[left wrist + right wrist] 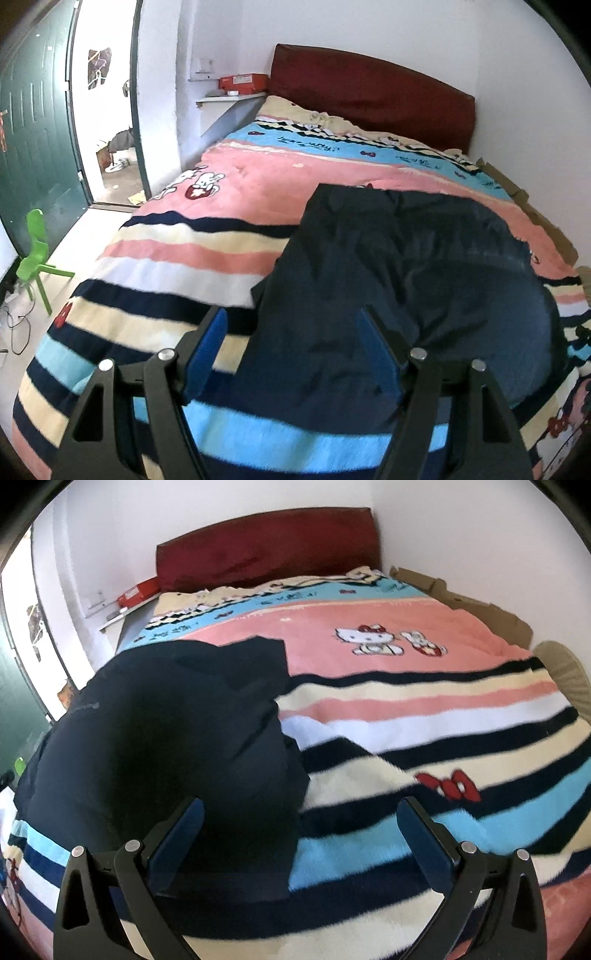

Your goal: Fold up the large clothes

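Observation:
A large dark navy garment (406,277) lies spread and creased on the striped bedspread (207,254) of a bed. In the left wrist view my left gripper (291,325) hovers open above the garment's near left edge, nothing between its blue pads. In the right wrist view the same garment (166,738) fills the left half of the bed, and my right gripper (301,812) stands open above its near right edge and the striped bedspread (443,716), holding nothing.
A dark red headboard (369,92) backs the bed against a white wall. Left of the bed are a wall shelf with a red box (242,83), an open green door (33,140) and a green plastic chair (37,254). Cardboard (461,602) lines the bed's right side.

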`<state>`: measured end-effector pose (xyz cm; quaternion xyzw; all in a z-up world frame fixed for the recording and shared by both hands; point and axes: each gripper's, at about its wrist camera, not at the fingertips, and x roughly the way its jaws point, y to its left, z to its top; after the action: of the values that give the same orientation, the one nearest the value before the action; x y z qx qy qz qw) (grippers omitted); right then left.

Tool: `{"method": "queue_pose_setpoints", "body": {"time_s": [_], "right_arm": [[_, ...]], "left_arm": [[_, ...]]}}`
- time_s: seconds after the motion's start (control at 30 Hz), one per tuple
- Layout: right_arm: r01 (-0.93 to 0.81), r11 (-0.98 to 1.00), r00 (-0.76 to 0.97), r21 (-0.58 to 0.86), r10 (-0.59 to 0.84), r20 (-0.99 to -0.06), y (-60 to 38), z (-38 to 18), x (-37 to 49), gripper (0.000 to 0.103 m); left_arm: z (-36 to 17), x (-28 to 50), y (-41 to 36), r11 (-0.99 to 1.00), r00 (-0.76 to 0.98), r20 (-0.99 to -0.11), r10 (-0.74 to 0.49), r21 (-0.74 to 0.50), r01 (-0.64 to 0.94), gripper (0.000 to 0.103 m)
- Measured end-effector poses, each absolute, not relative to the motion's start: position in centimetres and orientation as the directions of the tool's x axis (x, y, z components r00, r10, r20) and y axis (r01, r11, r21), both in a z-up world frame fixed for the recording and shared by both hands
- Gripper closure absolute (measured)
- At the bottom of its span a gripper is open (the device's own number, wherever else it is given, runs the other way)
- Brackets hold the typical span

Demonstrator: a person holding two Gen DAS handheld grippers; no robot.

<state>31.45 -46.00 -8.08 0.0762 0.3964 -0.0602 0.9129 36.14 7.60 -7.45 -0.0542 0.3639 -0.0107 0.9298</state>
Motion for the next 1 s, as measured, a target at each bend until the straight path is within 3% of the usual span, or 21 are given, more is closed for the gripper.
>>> {"method": "queue_pose_setpoints", "body": {"time_s": [0.17, 0.27, 0.5, 0.53, 0.6, 0.63, 0.87, 1.0], "right_arm": [[0.152, 0.983, 0.686, 0.106, -0.028, -0.727, -45.8, -7.5, 32.8, 0.001], [0.127, 0.984, 0.670, 0.122, 0.006, -0.743, -45.7, -7.4, 34.3, 0.001], [0.103, 0.932, 0.530, 0.347, 0.244, -0.812, -47.2, -10.5, 40.8, 0.001], [0.103, 0.922, 0.498, 0.373, 0.277, -0.822, -47.4, -11.3, 41.8, 0.001], [0.112, 0.908, 0.429, 0.405, 0.324, -0.843, -47.6, -13.2, 43.4, 0.001], [0.114, 0.893, 0.395, 0.435, 0.360, -0.845, -47.6, -14.3, 44.0, 0.001], [0.110, 0.775, 0.295, 0.623, 0.573, -0.765, -47.1, -19.5, 45.7, 0.001], [0.104, 0.717, 0.301, 0.689, 0.638, -0.709, -46.8, -20.6, 45.7, 0.001]], "left_arm": [[-7.7, 39.0, 8.3, 0.985, 0.694, -0.709, -0.127, -0.173, 0.004, 0.031], [-8.5, 41.7, 8.4, 0.968, 0.615, -0.753, -0.232, -0.244, 0.066, 0.031], [-12.5, 48.6, 9.1, 0.929, 0.398, -0.842, -0.364, -0.358, 0.091, 0.031], [-13.7, 49.5, 9.2, 0.923, 0.354, -0.854, -0.381, -0.372, 0.096, 0.028], [-15.5, 50.5, 9.4, 0.917, 0.299, -0.867, -0.398, -0.388, 0.095, 0.006], [-16.7, 51.0, 9.6, 0.912, 0.275, -0.870, -0.410, -0.402, 0.086, 0.002], [-20.1, 51.2, 9.9, 0.828, 0.247, -0.791, -0.559, -0.545, 0.129, 0.000], [-21.1, 50.1, 9.7, 0.737, 0.257, -0.696, -0.670, -0.664, 0.124, 0.000]]}}
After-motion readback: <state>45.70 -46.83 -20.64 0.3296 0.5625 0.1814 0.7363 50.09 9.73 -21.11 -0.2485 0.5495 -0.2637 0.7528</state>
